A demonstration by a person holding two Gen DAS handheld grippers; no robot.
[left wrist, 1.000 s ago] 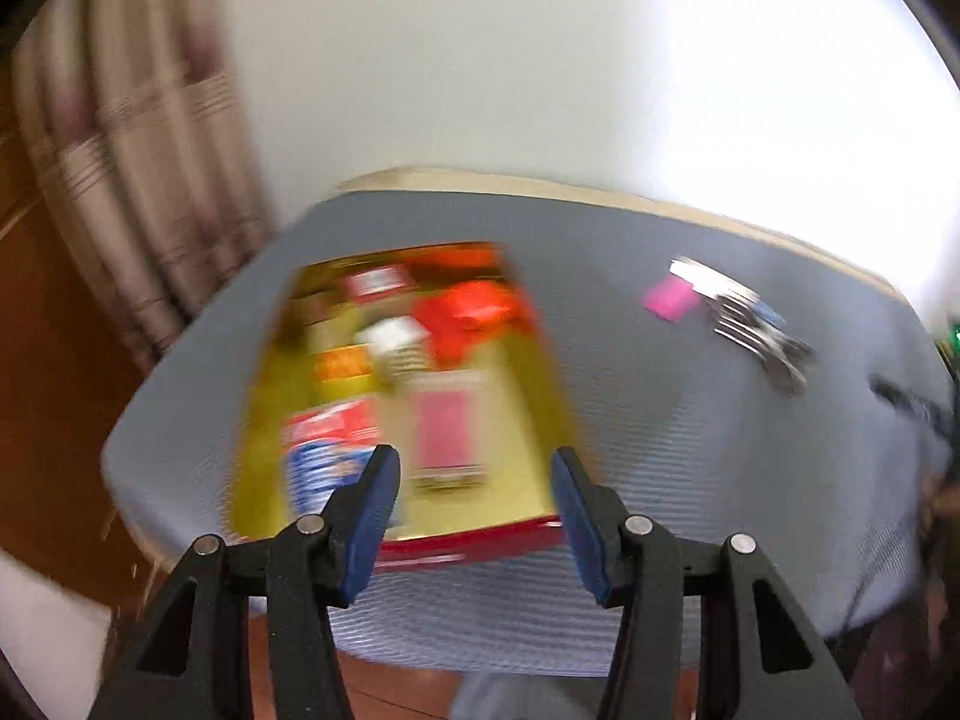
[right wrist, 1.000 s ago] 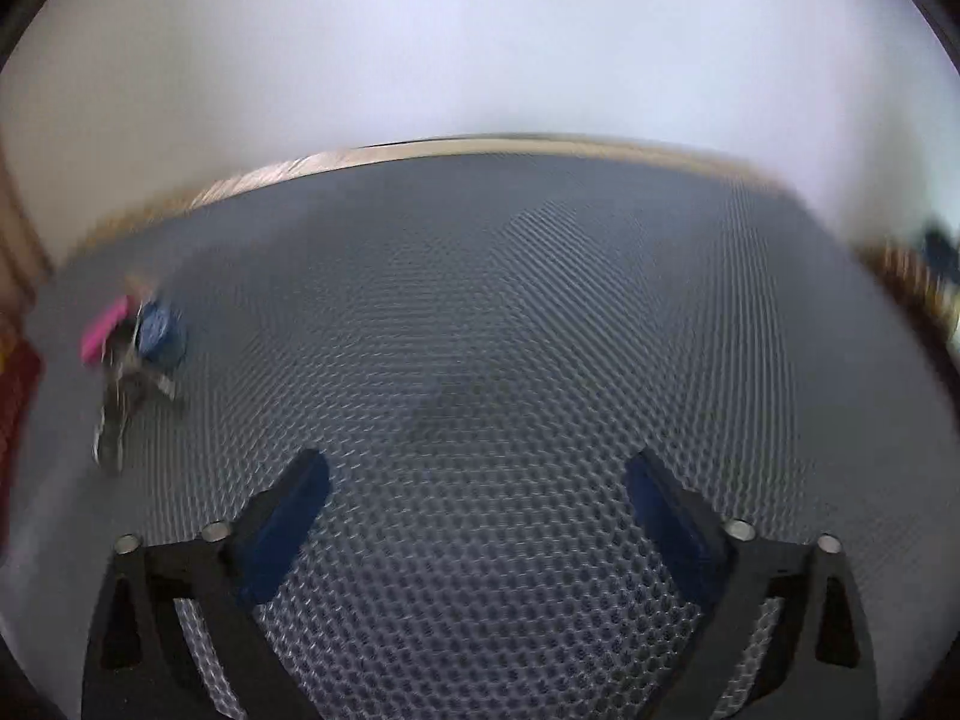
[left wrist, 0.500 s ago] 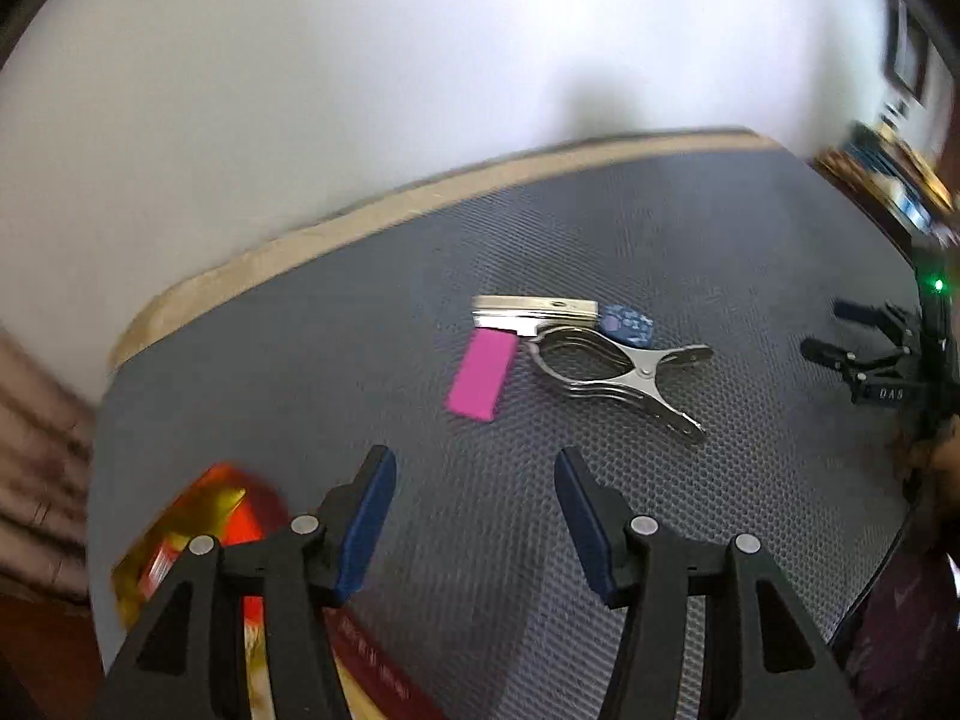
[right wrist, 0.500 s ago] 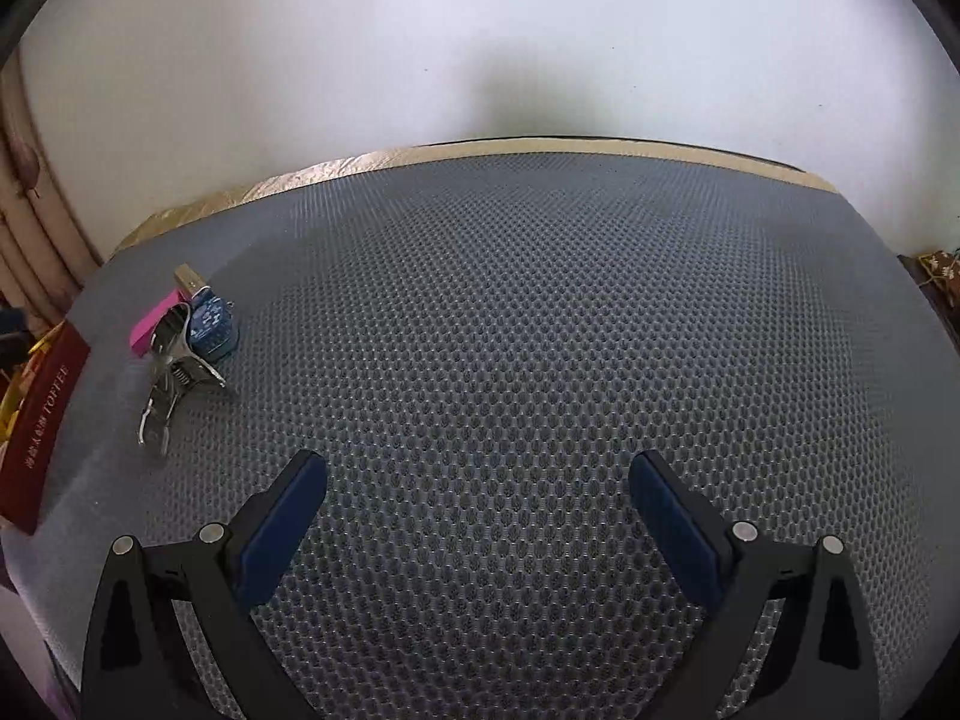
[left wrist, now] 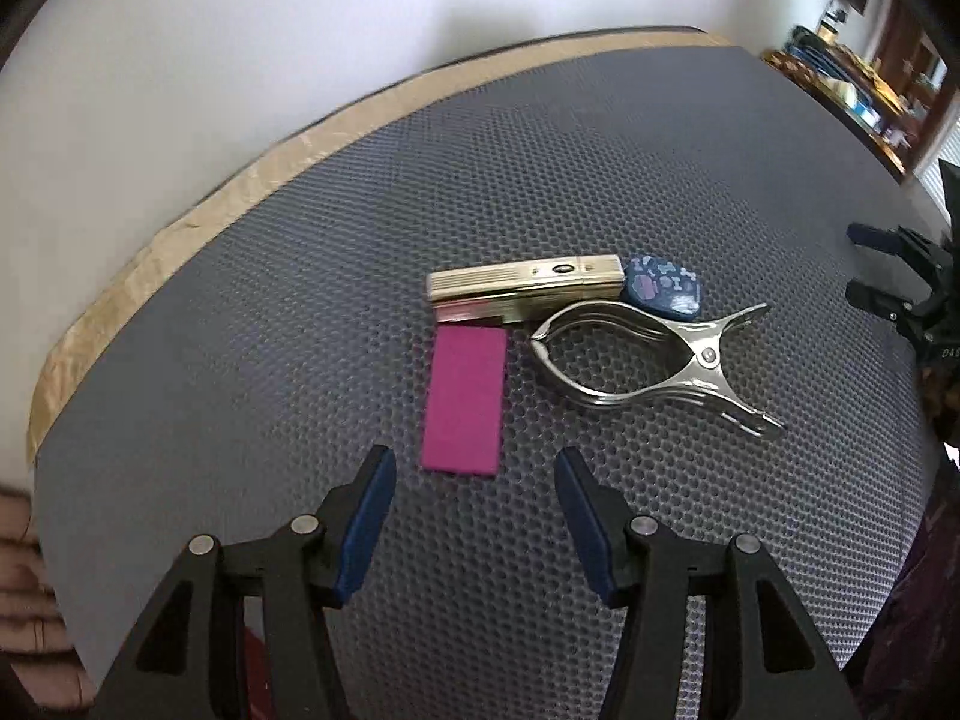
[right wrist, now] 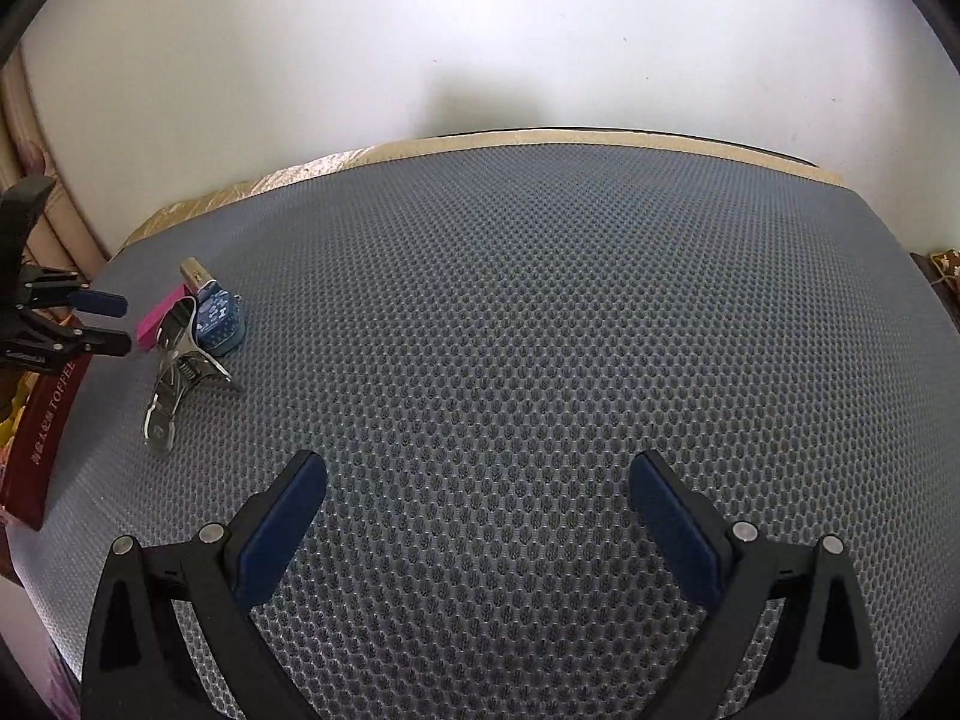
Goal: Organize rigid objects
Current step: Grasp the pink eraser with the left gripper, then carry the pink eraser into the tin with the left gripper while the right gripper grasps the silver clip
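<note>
A magenta flat block (left wrist: pixel 463 399) lies on the grey honeycomb mat (left wrist: pixel 300 300), just ahead of my left gripper (left wrist: pixel 474 498), which is open with nothing between its fingers. Beyond the block lie a gold ribbed bar (left wrist: pixel 525 282), a small blue patterned piece (left wrist: pixel 663 294) and a steel spring clamp (left wrist: pixel 648 369). In the right wrist view the same cluster sits far left: the clamp (right wrist: pixel 180 372), the blue piece (right wrist: pixel 219 315) and the magenta block (right wrist: pixel 157 315). My right gripper (right wrist: pixel 480 501) hangs open over bare mat, and the left gripper (right wrist: pixel 99 321) shows at the left edge.
A dark red box (right wrist: pixel 39 432) with printed lettering stands at the mat's left edge. A tan strip (left wrist: pixel 180 234) borders the mat along the white wall. The right gripper (left wrist: pixel 882 270) shows at the right of the left wrist view. Shelves with clutter (left wrist: pixel 864 90) lie far right.
My left gripper swung from above the red box of packets across to the cluster, and the magenta block now lies close before its fingers. The right gripper stayed where it was.
</note>
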